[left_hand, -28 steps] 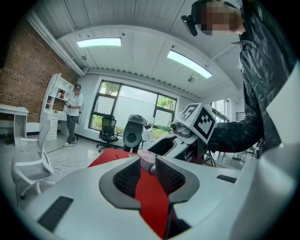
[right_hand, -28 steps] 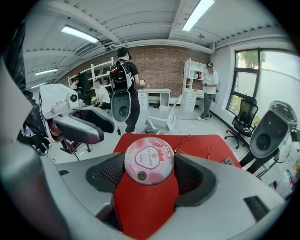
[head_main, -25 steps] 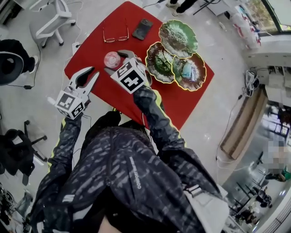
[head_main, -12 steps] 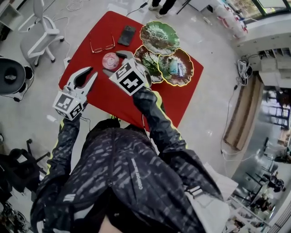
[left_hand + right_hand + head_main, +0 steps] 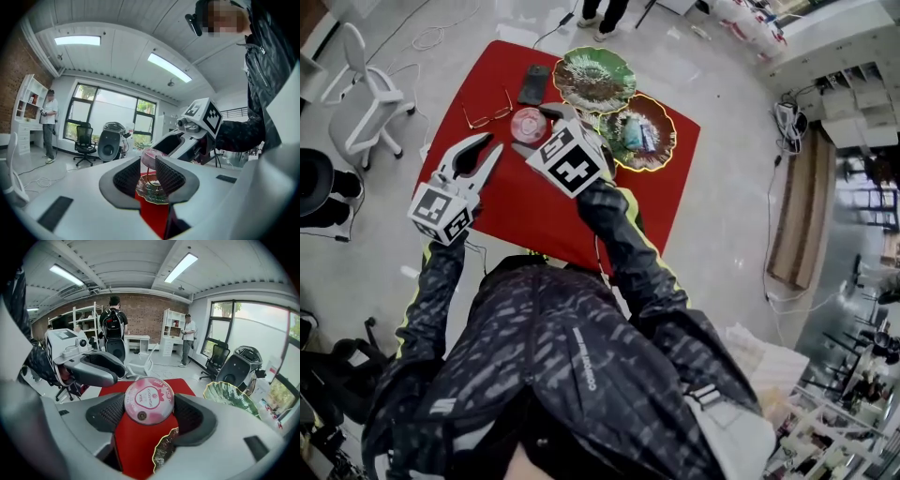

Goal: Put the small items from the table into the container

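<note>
- Over the red bench (image 5: 525,206), the right hand-held gripper (image 5: 532,128) is clamped on the pink tin (image 5: 149,400) — since a second ago it has drifted from the glasses (image 5: 487,114) toward the green dishes (image 5: 642,131).
- The drop looks close; glasses and phone (image 5: 532,84) still wait.
- The left hand-held gripper (image 5: 495,142) hangs empty, jaws apart.

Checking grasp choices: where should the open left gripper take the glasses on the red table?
Probably the bridge of the glasses, from straight above with the left gripper. They lie flat, and the thin frame looks narrowest between the lenses.
</note>
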`<state>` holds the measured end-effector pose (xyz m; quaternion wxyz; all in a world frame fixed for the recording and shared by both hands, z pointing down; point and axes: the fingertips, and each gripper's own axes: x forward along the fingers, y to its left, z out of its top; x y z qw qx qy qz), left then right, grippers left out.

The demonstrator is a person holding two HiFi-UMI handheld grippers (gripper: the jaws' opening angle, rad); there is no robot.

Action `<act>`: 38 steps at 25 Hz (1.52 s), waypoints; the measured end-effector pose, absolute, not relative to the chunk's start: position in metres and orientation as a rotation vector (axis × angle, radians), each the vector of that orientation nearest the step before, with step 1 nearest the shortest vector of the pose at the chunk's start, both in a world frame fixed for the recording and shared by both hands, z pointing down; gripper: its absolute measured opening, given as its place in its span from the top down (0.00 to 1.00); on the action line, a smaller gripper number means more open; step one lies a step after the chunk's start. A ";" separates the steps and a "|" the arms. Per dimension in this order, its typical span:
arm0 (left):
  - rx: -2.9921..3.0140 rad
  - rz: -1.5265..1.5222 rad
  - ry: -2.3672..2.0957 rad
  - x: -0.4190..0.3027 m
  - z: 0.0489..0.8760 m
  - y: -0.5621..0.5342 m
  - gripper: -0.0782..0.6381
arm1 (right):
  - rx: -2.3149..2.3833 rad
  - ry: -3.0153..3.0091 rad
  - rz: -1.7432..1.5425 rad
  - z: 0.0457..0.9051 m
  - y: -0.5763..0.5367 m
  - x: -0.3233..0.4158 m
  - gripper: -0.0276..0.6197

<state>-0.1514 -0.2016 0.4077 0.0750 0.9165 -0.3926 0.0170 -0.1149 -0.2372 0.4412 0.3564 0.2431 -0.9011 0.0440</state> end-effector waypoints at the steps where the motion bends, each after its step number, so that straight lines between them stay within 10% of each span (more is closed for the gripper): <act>1: 2.761 0.051 -1.156 -0.146 0.407 -0.206 0.77 | 0.646 -2.323 0.116 0.440 -0.241 -0.109 0.46; 38: 2.899 0.068 -0.807 -0.024 0.383 -0.272 0.77 | 0.901 -2.163 0.206 0.407 -0.334 0.017 0.46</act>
